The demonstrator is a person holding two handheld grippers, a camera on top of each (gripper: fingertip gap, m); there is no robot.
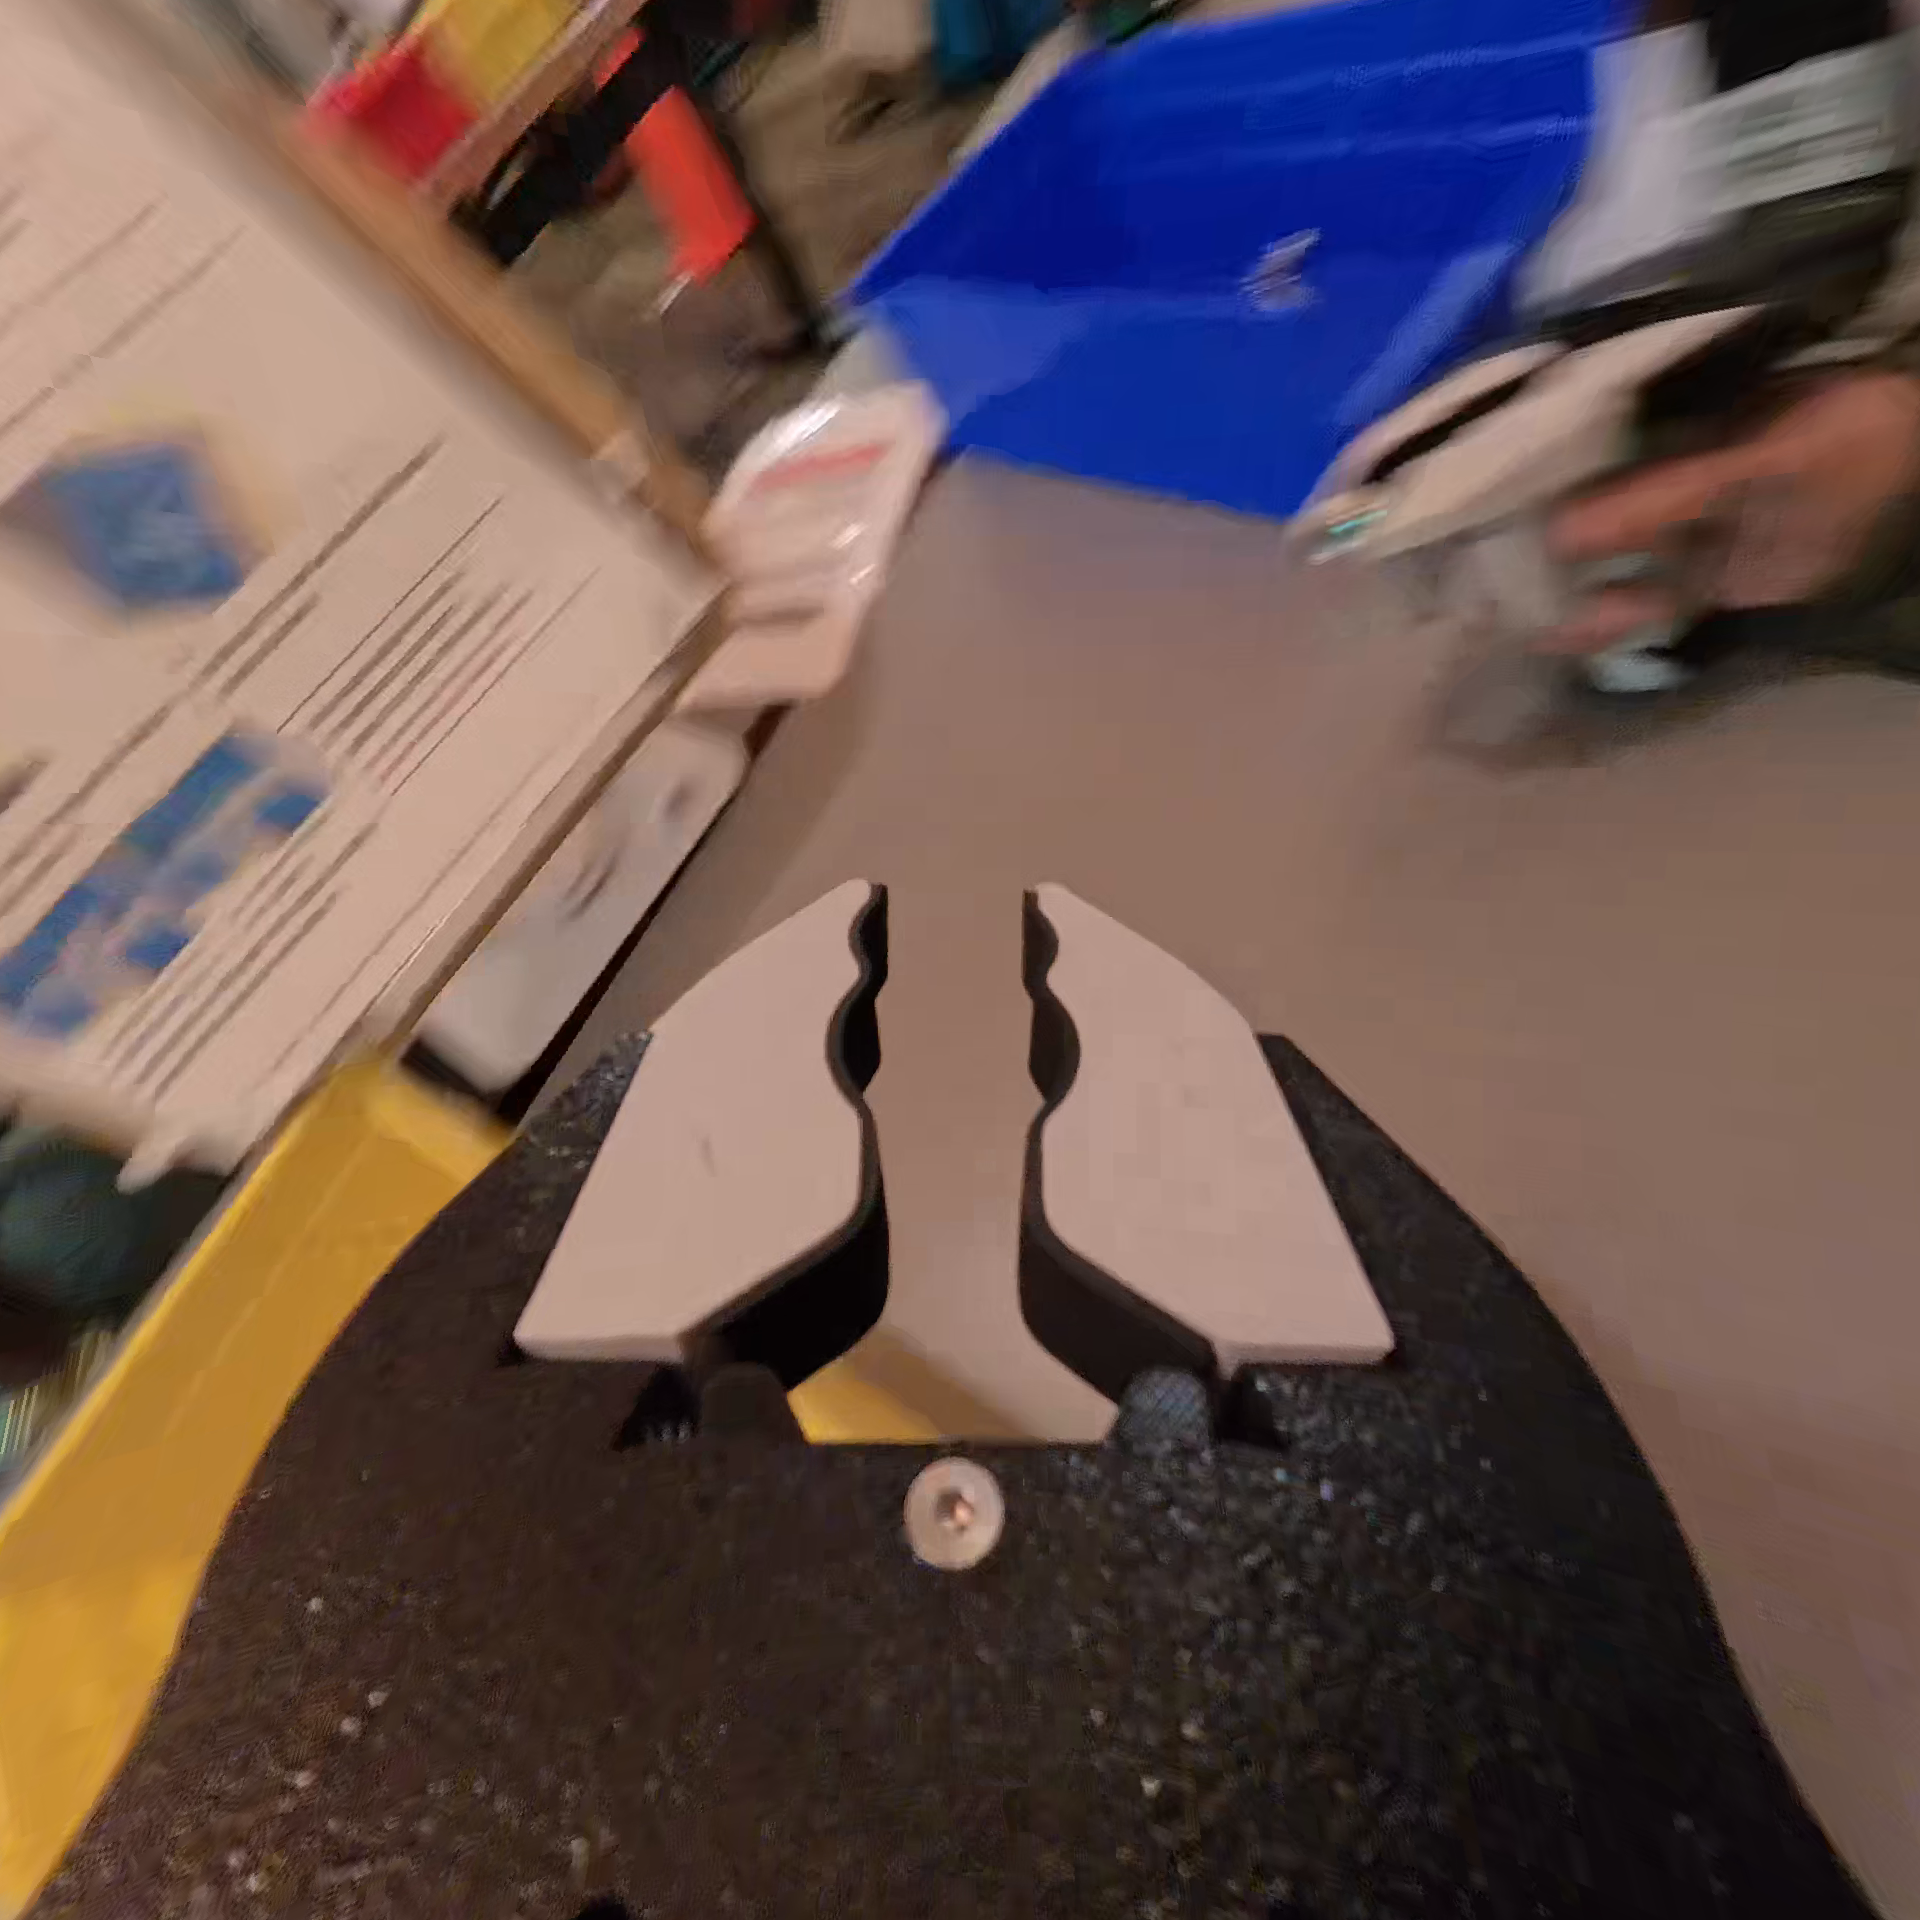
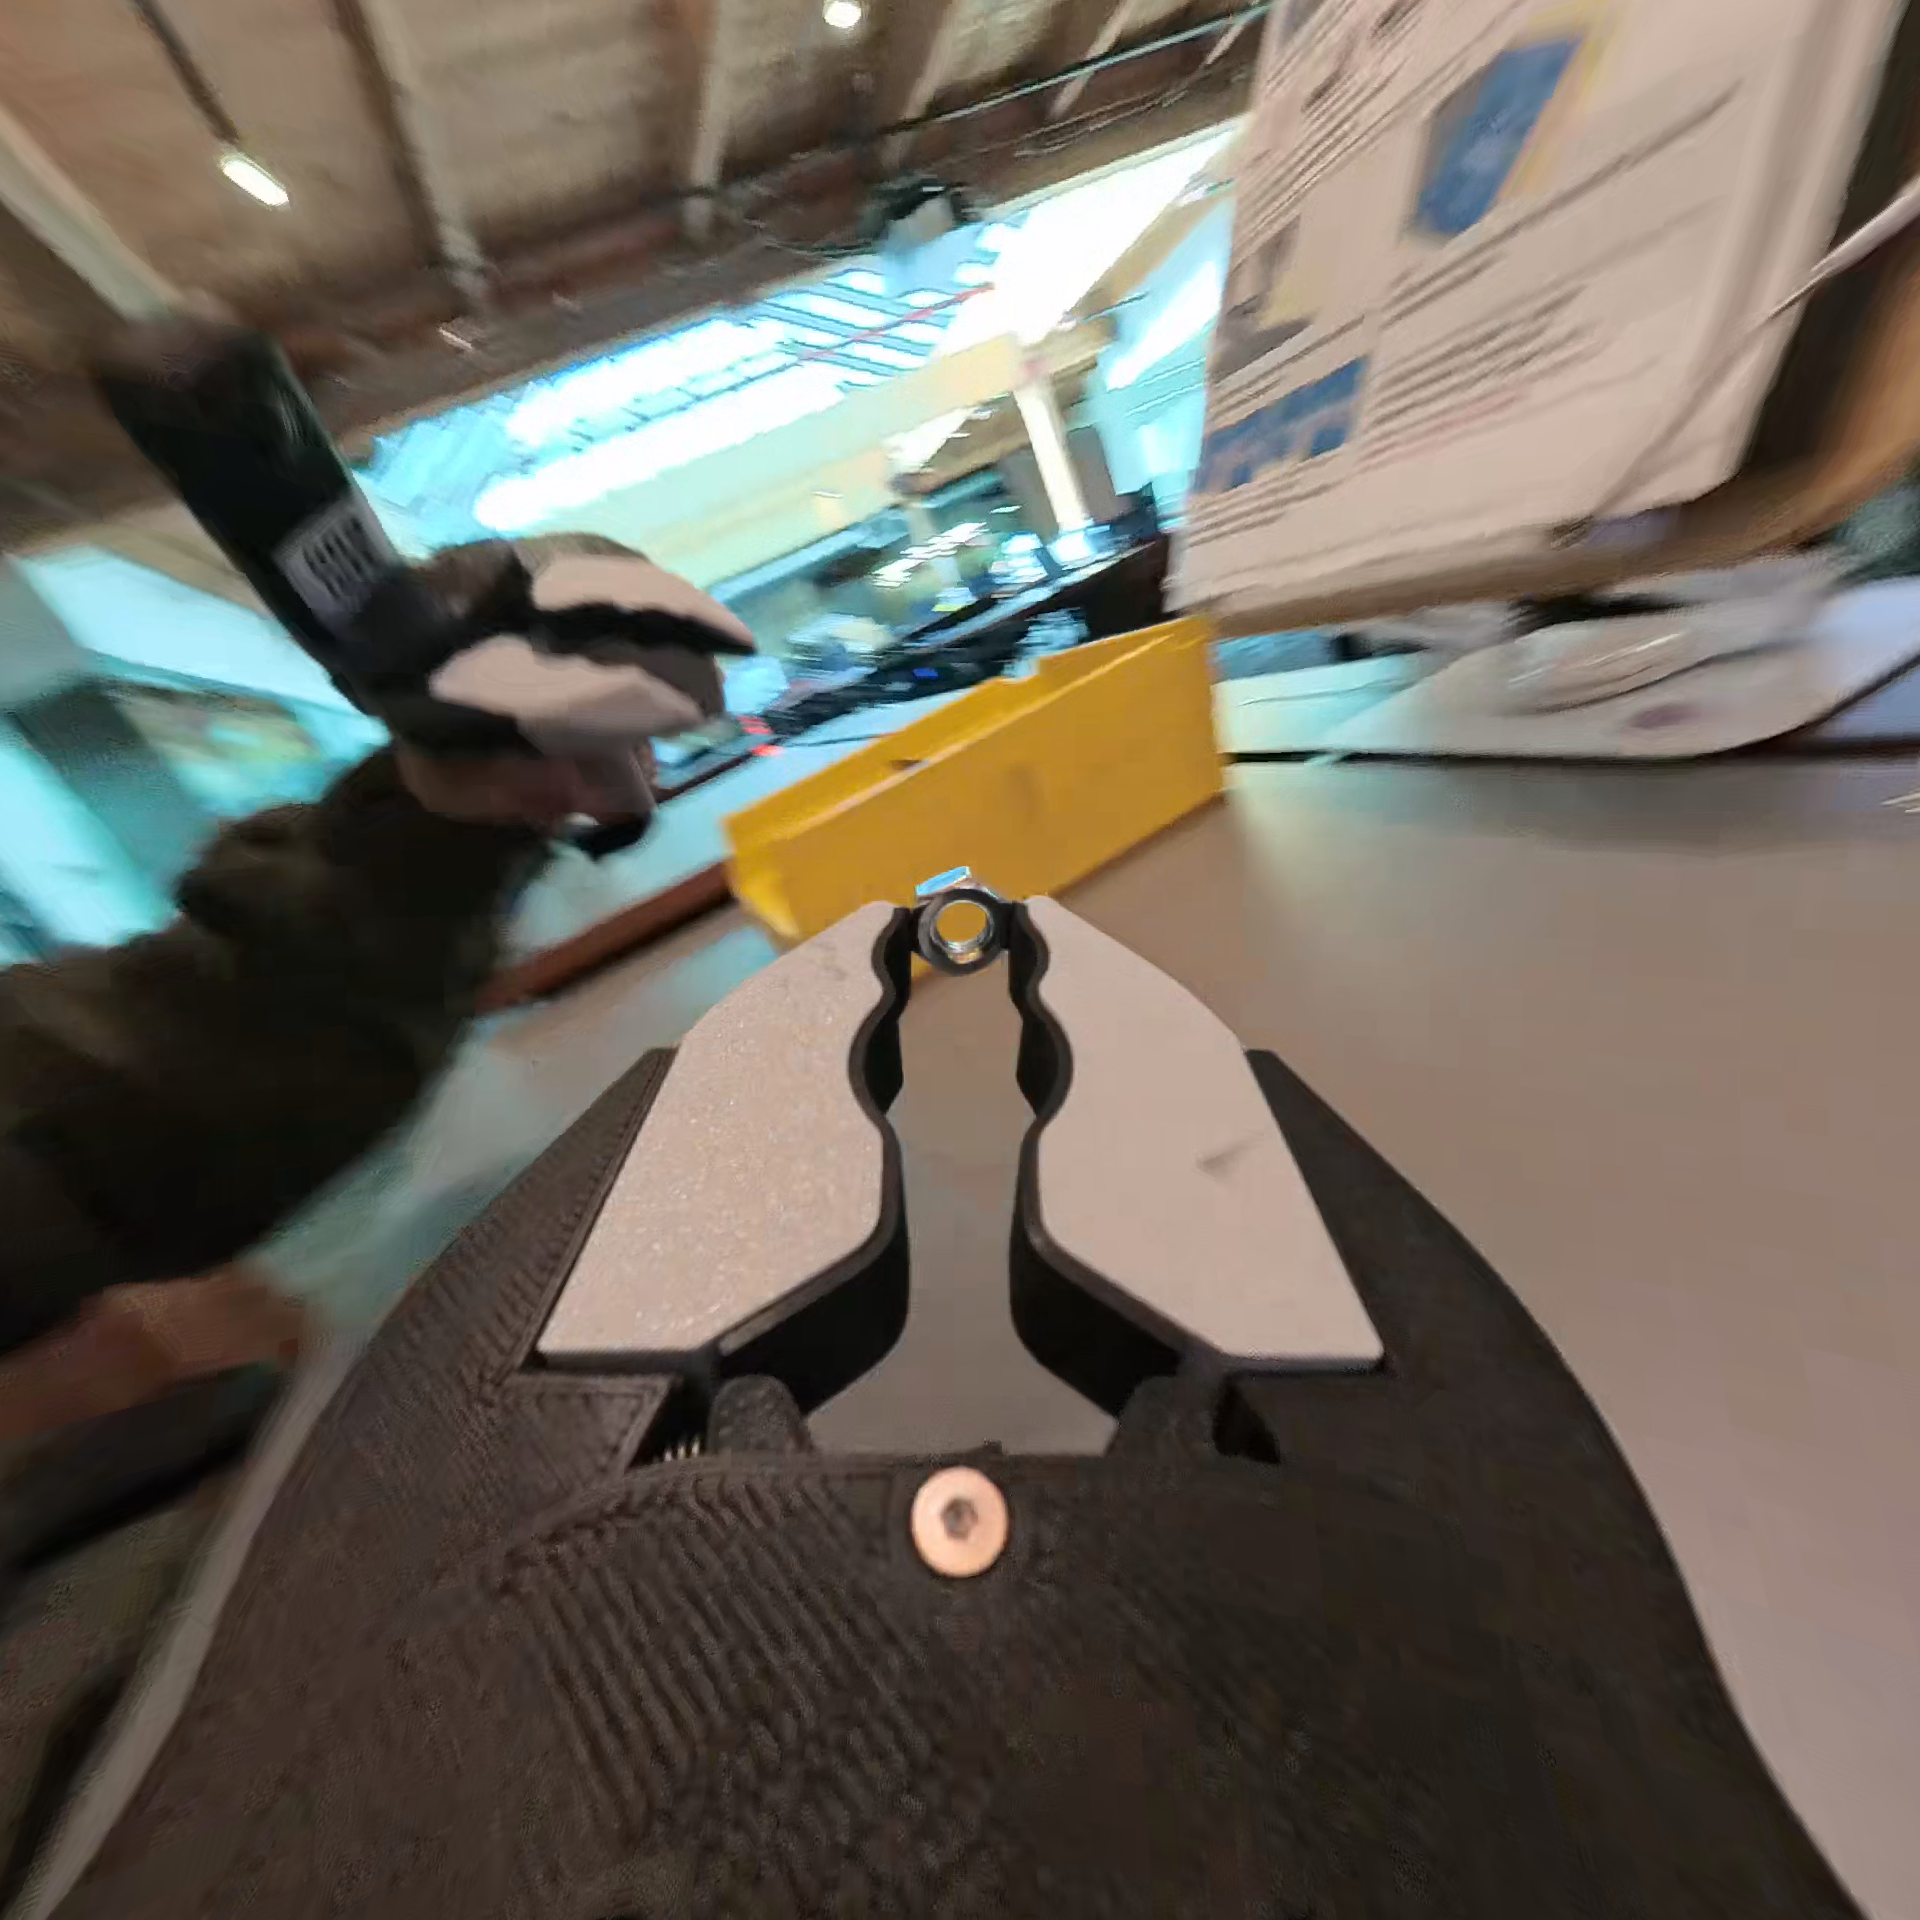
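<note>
Between the fingertips of the right gripper (image 2: 958,925) sits a small metal nut (image 2: 958,932), pinched only at the very tips, in front of the yellow bin (image 2: 997,769). Such a shallow hold could let it slip or twist out. To the left of that bin, the left gripper (image 1: 954,914) is parted and empty above the grey table (image 1: 1351,1039).

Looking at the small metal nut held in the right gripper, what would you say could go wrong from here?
1. The nut is pinched only at the very tips of the right gripper, so it may slip out.
2. If dropped, it could roll across the grey table.
3. Both views are motion-blurred; the left gripper, open and empty, hangs close by, so they might bump.
</note>
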